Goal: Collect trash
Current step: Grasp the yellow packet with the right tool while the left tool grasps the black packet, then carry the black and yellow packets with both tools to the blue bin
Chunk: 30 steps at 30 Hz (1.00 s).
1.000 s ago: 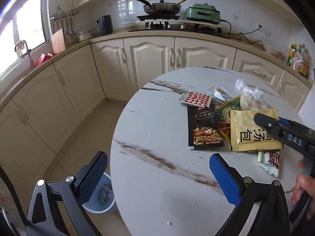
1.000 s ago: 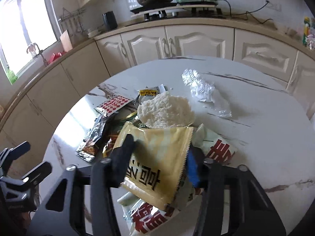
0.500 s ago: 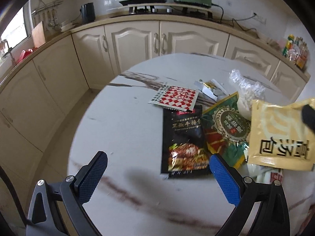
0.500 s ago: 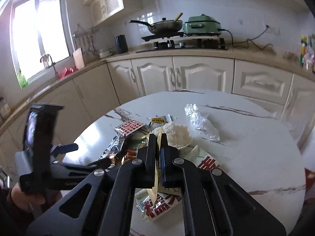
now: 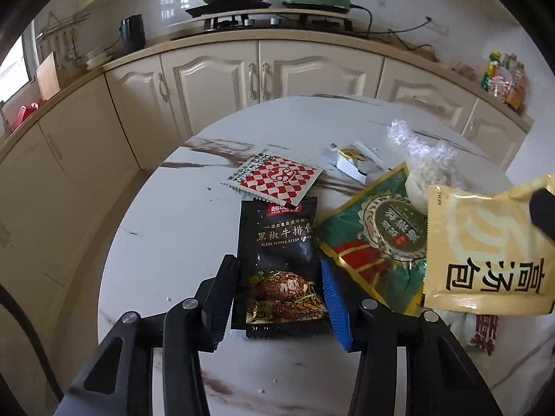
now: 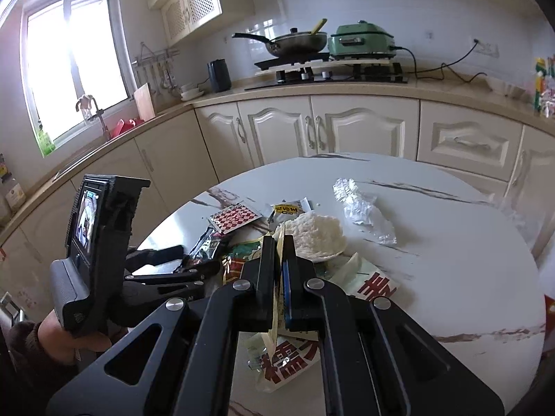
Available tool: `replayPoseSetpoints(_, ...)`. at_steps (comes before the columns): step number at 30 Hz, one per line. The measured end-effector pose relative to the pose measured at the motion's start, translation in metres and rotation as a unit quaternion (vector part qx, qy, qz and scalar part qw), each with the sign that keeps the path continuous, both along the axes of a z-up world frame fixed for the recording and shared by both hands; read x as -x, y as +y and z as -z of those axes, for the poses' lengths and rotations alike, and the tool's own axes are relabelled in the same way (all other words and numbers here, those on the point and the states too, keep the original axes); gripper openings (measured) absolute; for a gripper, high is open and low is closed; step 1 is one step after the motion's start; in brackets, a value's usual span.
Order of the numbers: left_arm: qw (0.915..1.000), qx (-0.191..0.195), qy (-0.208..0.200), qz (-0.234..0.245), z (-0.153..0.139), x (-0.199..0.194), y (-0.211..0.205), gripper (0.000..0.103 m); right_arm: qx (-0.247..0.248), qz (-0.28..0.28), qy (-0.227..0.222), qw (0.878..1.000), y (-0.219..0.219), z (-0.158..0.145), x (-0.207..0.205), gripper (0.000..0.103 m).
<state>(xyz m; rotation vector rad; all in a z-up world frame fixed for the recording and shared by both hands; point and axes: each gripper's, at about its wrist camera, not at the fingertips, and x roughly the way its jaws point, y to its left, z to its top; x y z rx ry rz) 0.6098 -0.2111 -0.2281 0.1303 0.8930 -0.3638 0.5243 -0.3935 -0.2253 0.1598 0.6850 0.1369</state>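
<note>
Trash sachets lie on a round white marble table (image 5: 173, 242). A black steak-sauce sachet (image 5: 277, 235) lies flat between the fingers of my left gripper (image 5: 277, 261). Its jaws are closing, with the pads at the sachet's long edges and the sachet unbuckled. My right gripper (image 6: 279, 242) is shut on a yellow soup sachet (image 5: 485, 253), held above the pile. In the right wrist view that sachet (image 6: 274, 322) shows edge-on between the pads. One right fingertip (image 5: 543, 211) shows at the right edge of the left wrist view.
A red checkered sachet (image 5: 277, 178), a green and gold packet (image 5: 374, 242), a small white sachet (image 5: 353, 163), a white noodle cake (image 6: 317, 235), crumpled clear plastic (image 6: 364, 208) and a red-lettered wrapper (image 6: 374, 280) share the table. Cream cabinets (image 6: 347, 131) curve behind.
My left gripper moved in over the table to the black sachet and its jaws narrowed around it. My right gripper shut on the yellow sachet and lifted it.
</note>
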Motion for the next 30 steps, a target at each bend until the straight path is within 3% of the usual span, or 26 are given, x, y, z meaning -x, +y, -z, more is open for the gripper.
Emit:
replayPoseSetpoints(2,0.9998,0.018,0.002,-0.001,-0.001,0.001,0.007,0.032,0.0,-0.001,-0.001,1.0,0.001,-0.001,0.001,0.005)
replayPoseSetpoints(3,0.9996,0.03,-0.001,0.0,-0.002,0.003,0.011,0.016,0.0,-0.002,-0.001,1.0,0.002,-0.001,0.001,0.005)
replayPoseSetpoints(4,0.9993,0.038,-0.006,0.005,-0.005,0.006,0.014,0.012,0.0,-0.001,-0.002,1.0,0.003,-0.001,0.001,0.005)
replayPoseSetpoints(9,0.9985,0.051,0.006,0.018,-0.005,0.017,0.029,0.008,-0.006,-0.006,-0.003,1.0,0.008,-0.006,0.005,0.005)
replayPoseSetpoints(10,0.9979,0.062,0.01,0.018,-0.006,0.02,0.034,0.0,-0.007,-0.006,-0.005,1.0,0.009,-0.008,0.007,0.005)
replayPoseSetpoints(14,0.996,0.083,0.024,0.022,-0.013,0.03,0.051,0.0,-0.004,-0.01,-0.014,1.0,0.018,-0.02,0.016,0.005)
replayPoseSetpoints(23,0.9925,0.117,0.001,0.037,-0.055,0.08,0.101,0.0,0.014,-0.024,-0.035,0.999,0.056,-0.051,0.034,0.004)
replayPoseSetpoints(30,0.9894,0.143,-0.022,0.007,-0.082,0.118,0.174,0.0,0.026,-0.061,-0.047,0.997,0.109,-0.07,0.042,0.004)
